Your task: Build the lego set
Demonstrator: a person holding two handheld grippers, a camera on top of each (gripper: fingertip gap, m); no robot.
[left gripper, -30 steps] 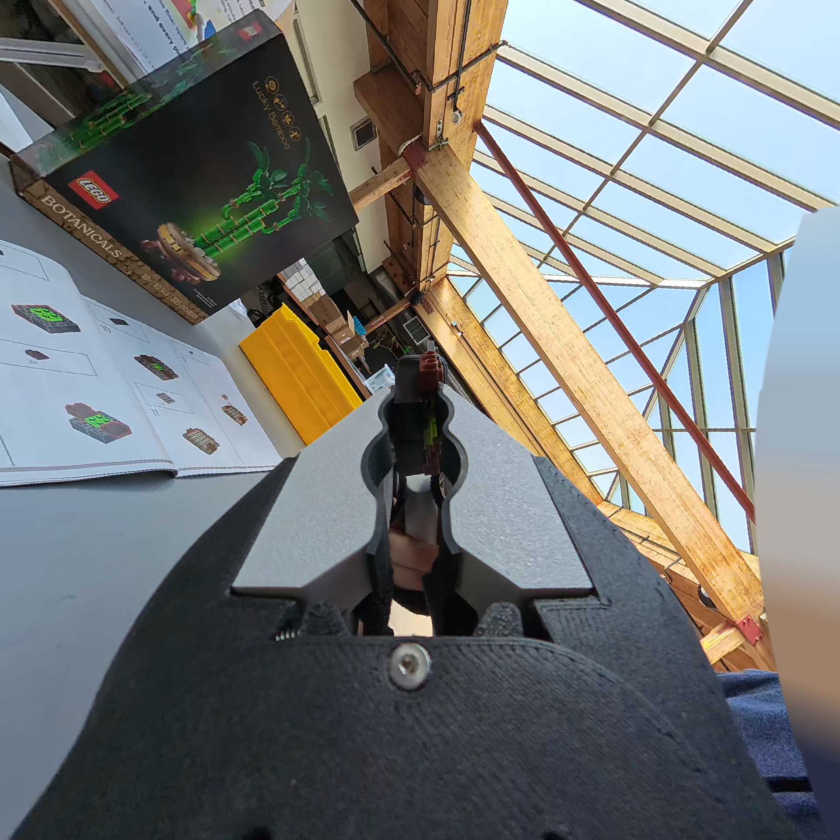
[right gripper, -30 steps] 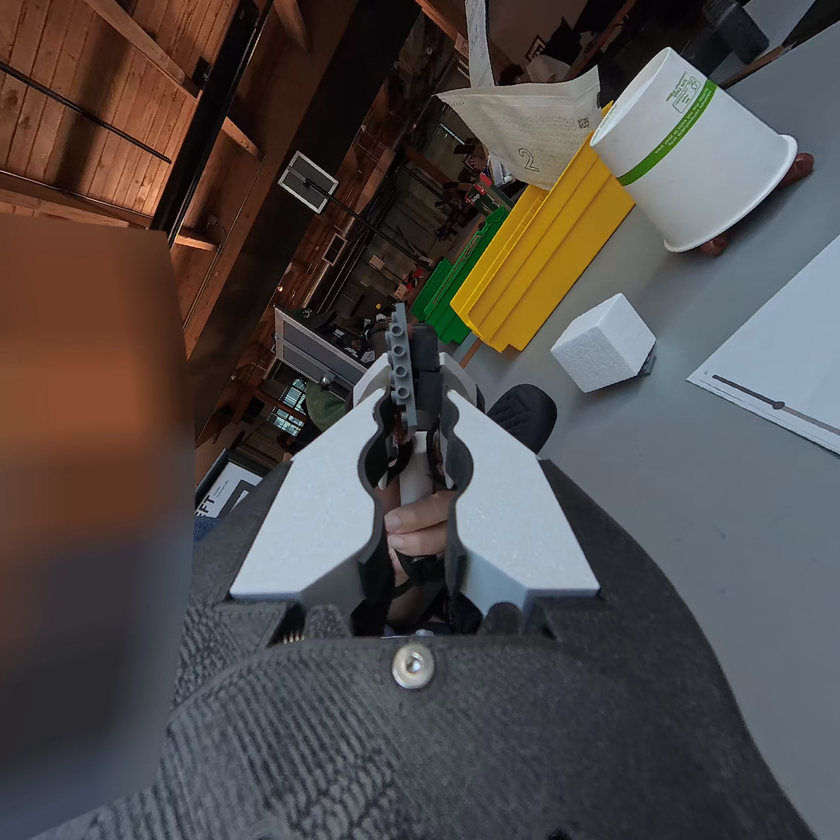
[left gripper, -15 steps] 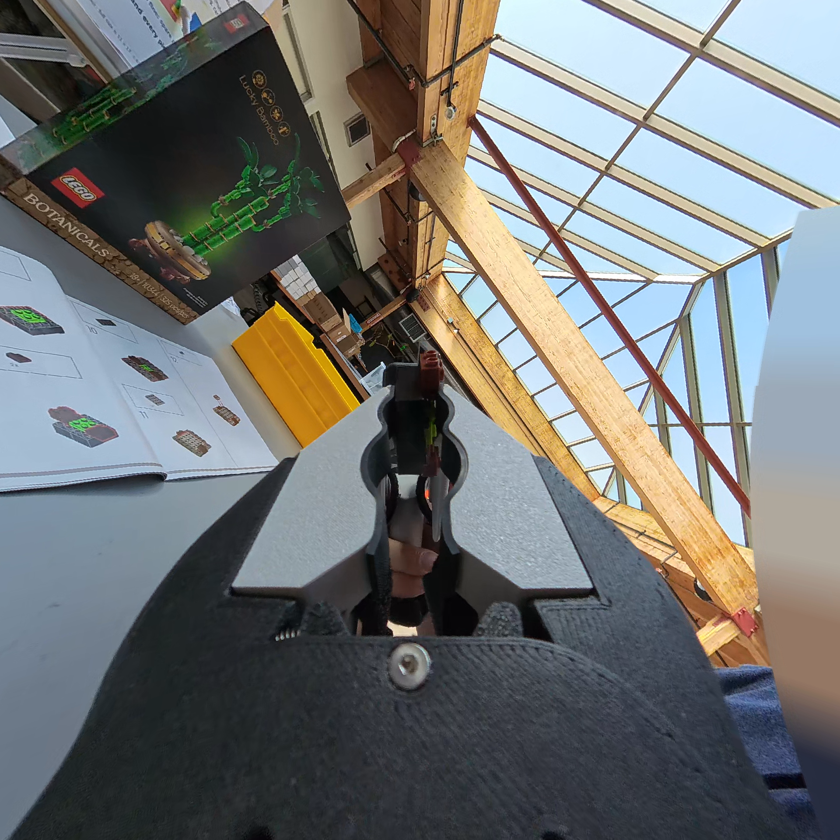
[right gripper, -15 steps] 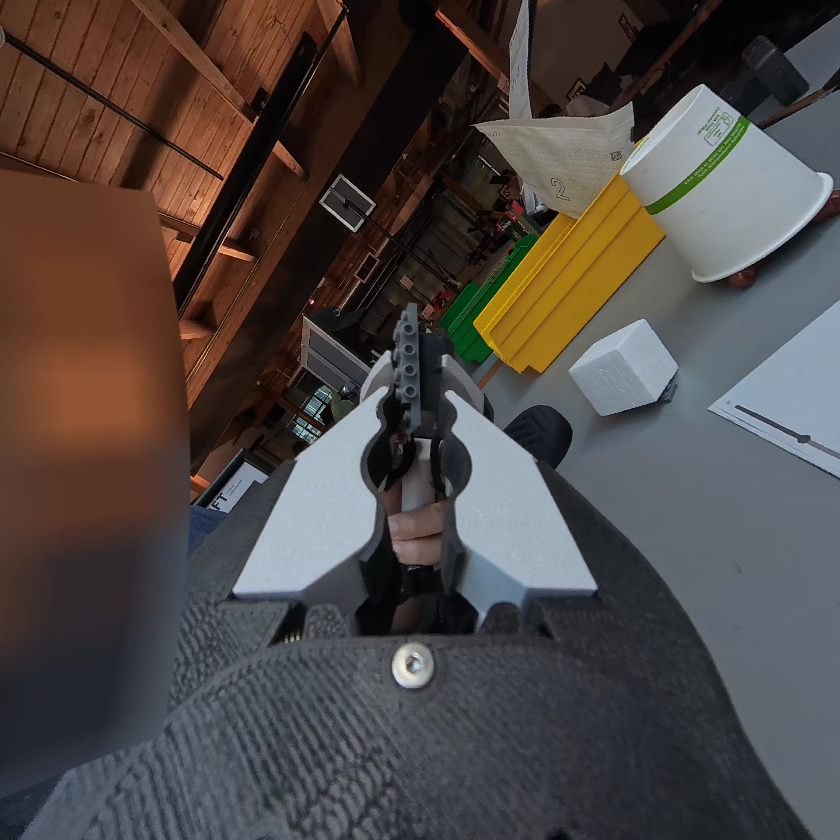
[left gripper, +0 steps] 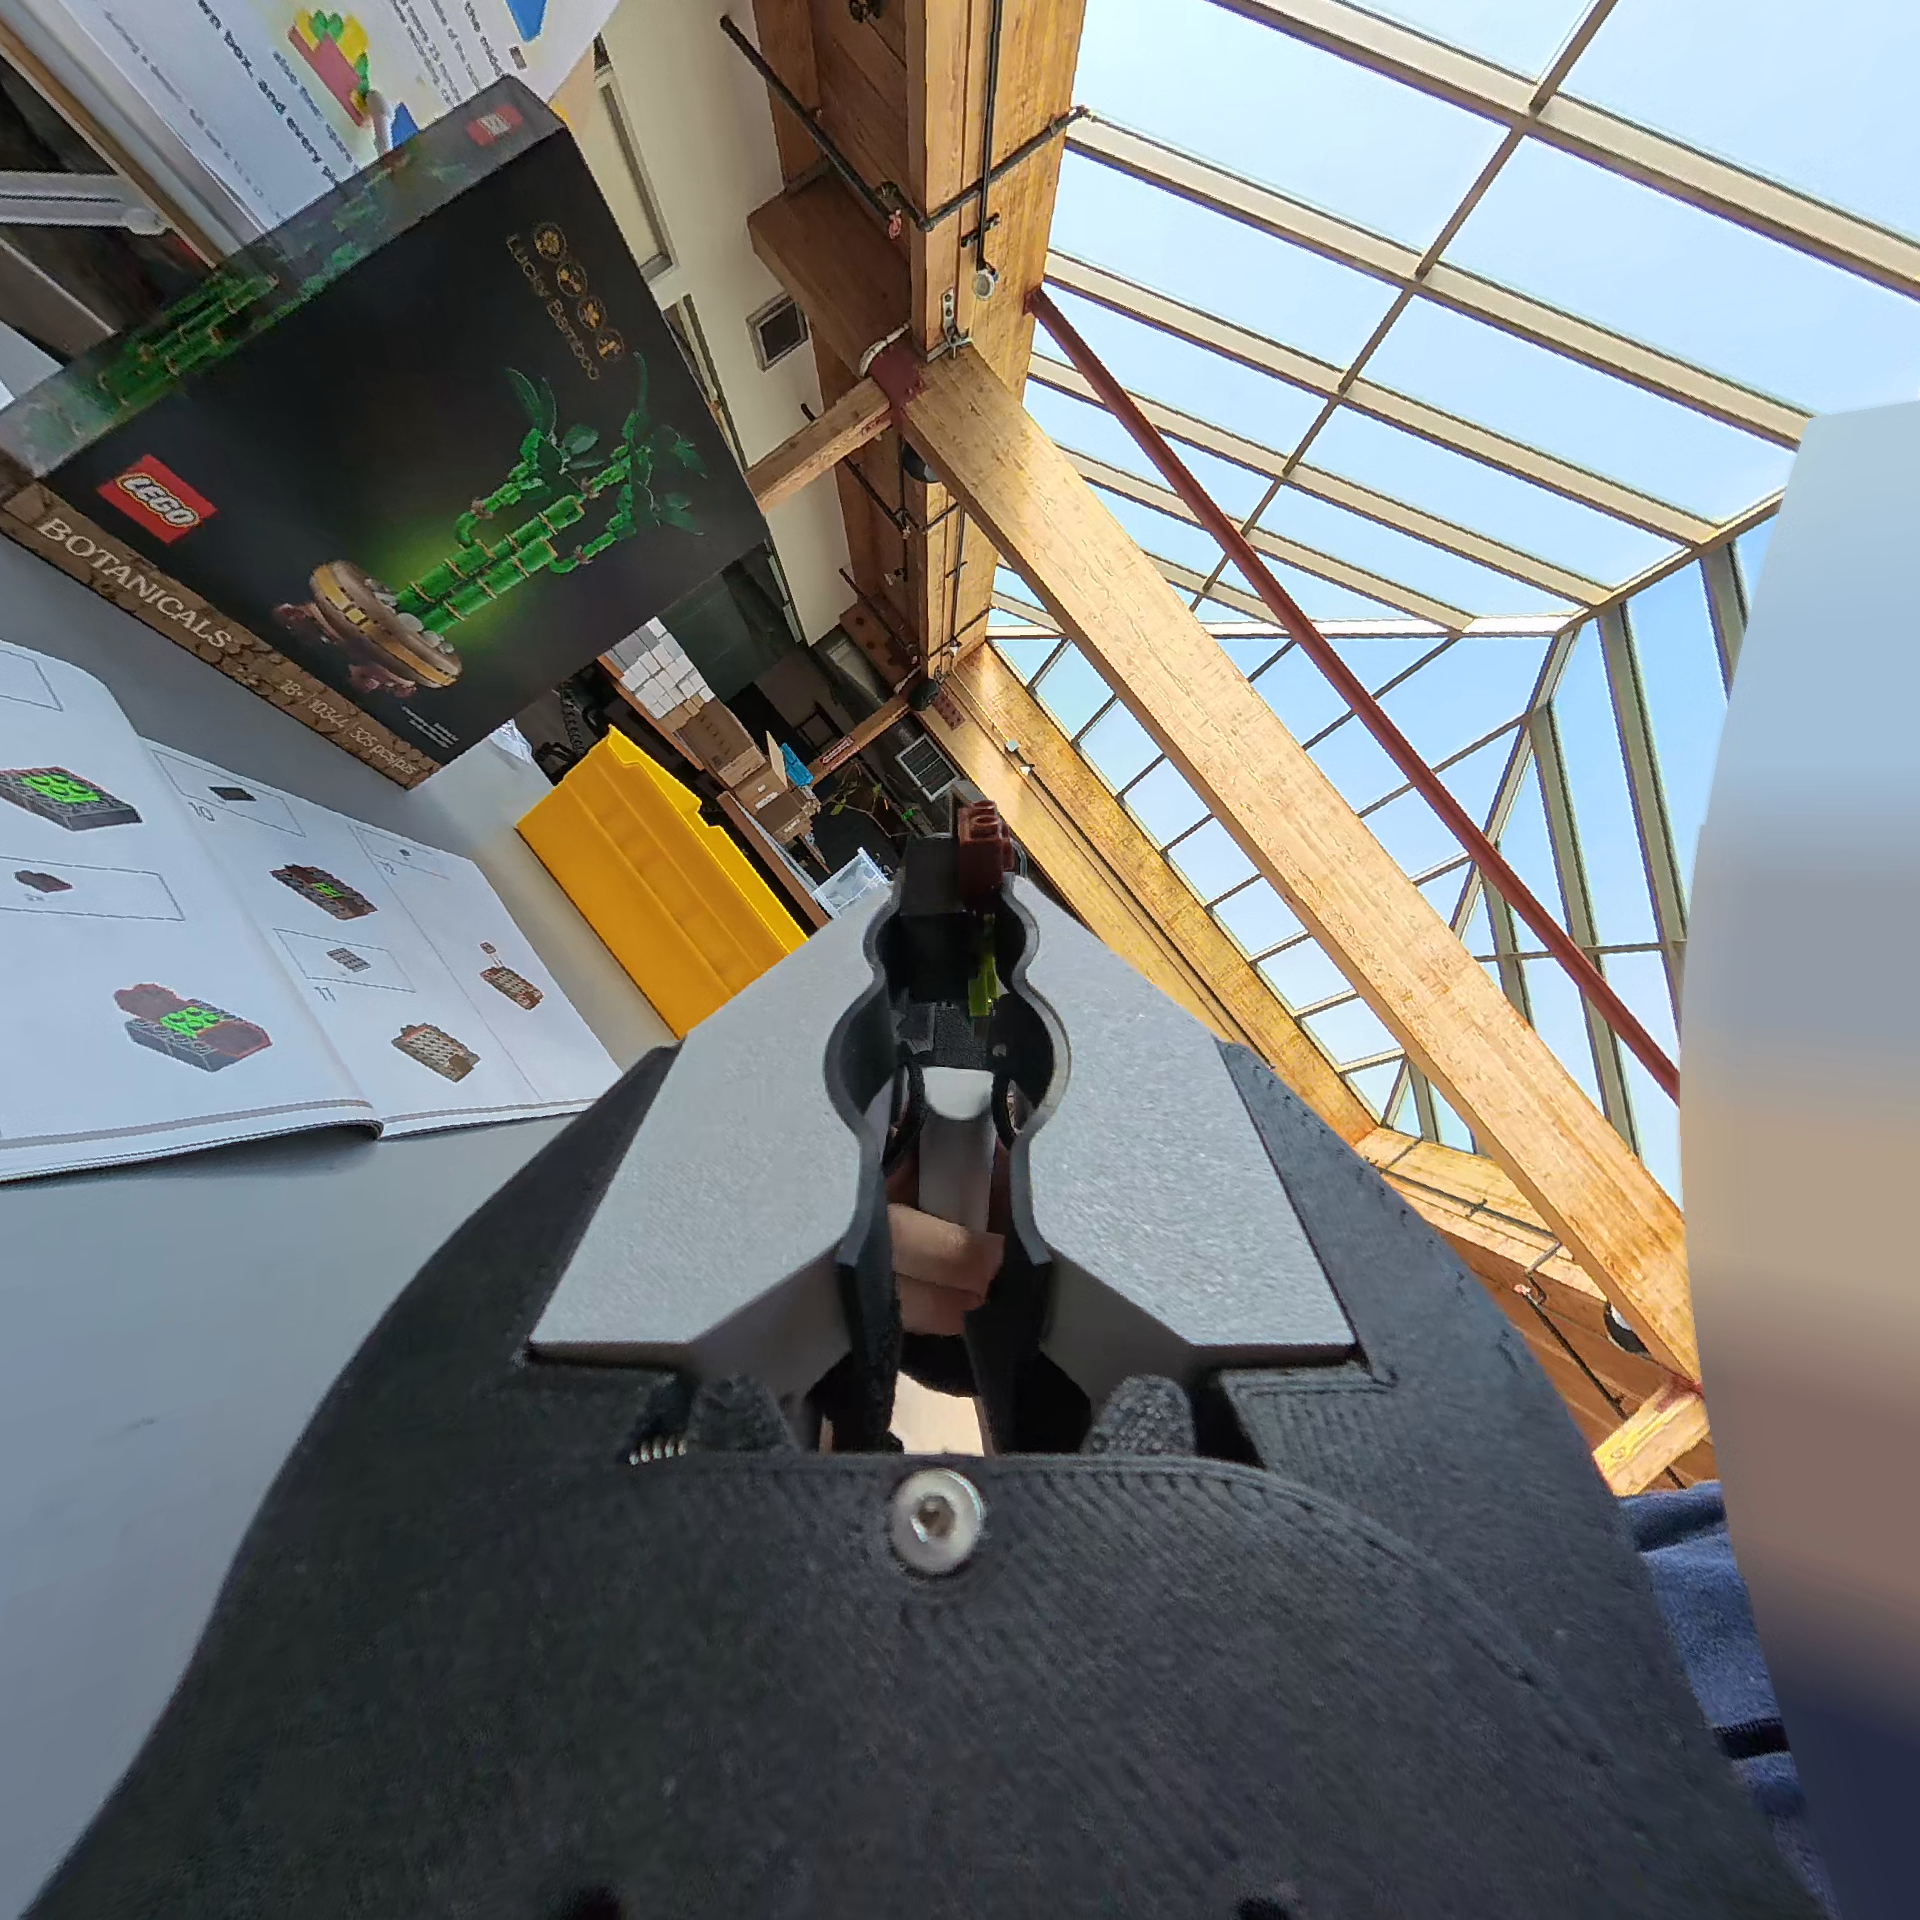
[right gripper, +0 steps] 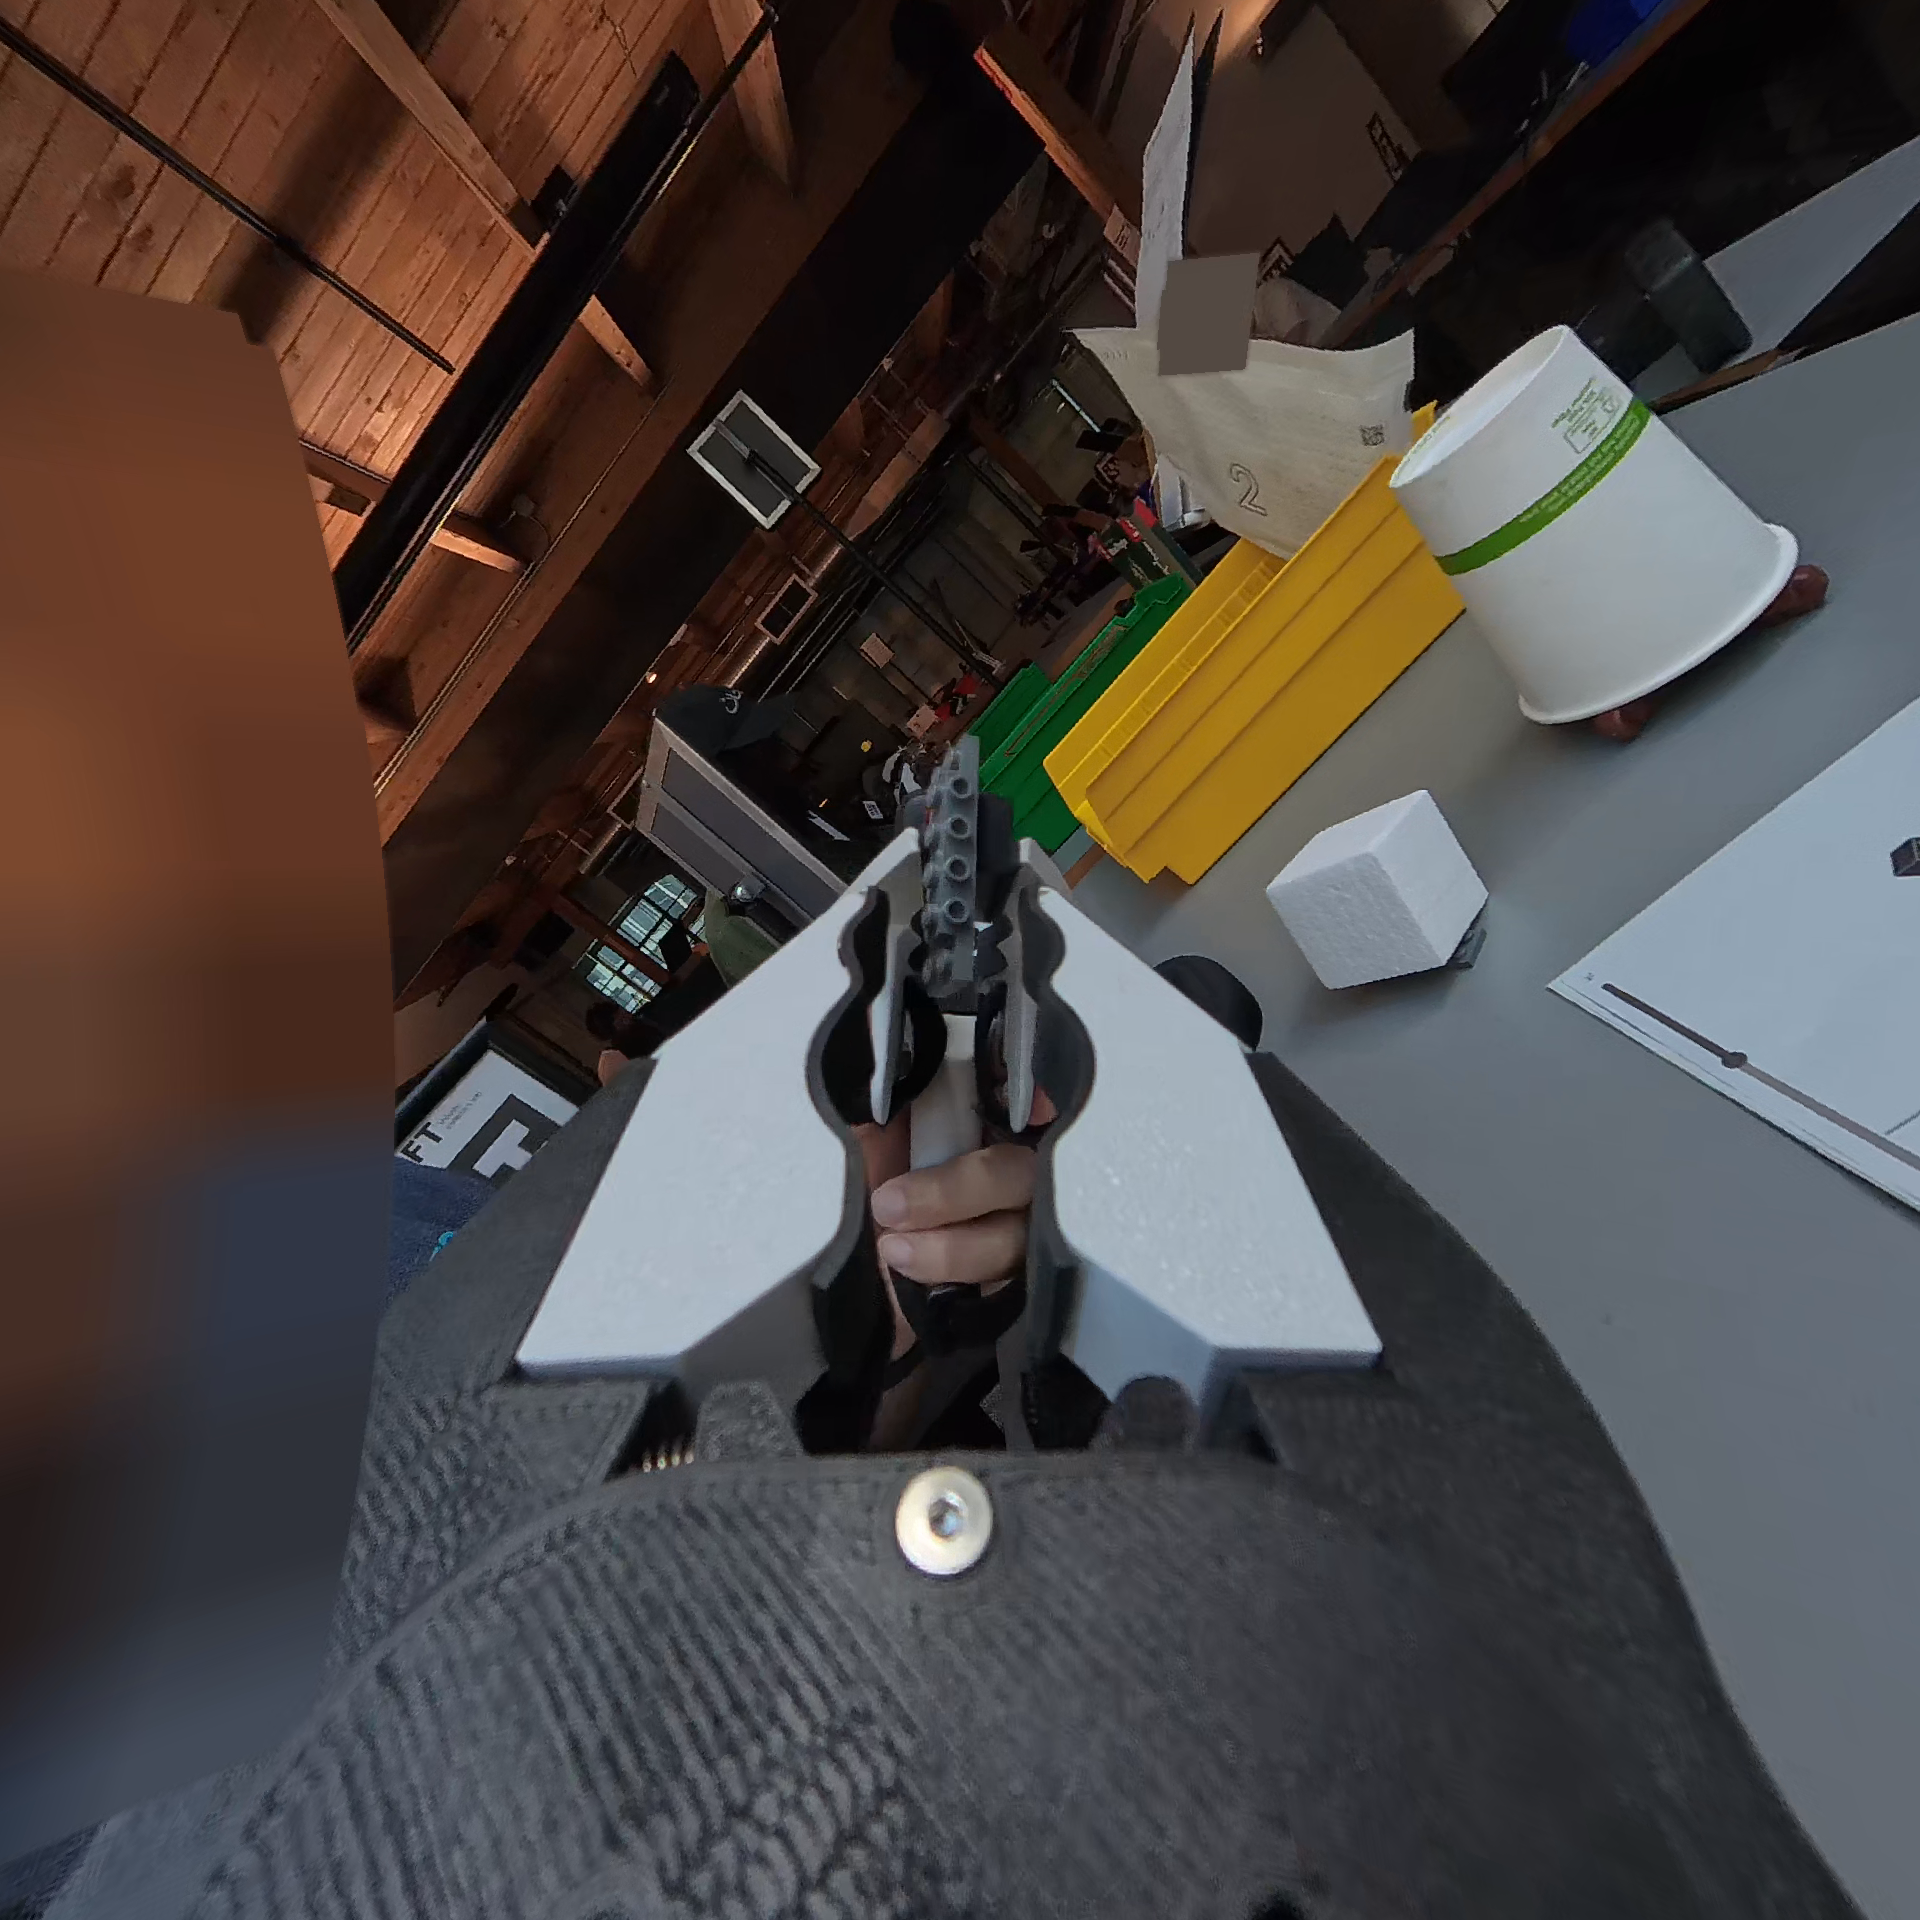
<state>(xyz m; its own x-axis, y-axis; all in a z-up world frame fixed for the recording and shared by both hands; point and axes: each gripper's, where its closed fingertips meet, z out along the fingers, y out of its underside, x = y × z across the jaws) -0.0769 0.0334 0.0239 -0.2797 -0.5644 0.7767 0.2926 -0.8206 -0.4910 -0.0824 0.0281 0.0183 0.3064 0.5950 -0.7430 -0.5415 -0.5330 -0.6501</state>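
Both hand-held grippers (left gripper: pixel 951 914) (right gripper: pixel 961 883) clamp Lego pieces (right gripper: pixel 954 862) above grey table (left gripper: pixel 156 1351), under skylight (left gripper: pixel 1455 312).

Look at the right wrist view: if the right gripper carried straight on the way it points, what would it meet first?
Probably the other gripper. The right gripper, shut on a grey studded lego plate, faces the left gripper's fingers and a hand directly ahead, between its fingers. Depth is unclear, but nothing else shows in between.

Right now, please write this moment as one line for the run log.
phase: mid-air joining | left claw: shut on dark assembly with reddish-brown brick | right claw: shut on grey studded plate | booklet: open on table
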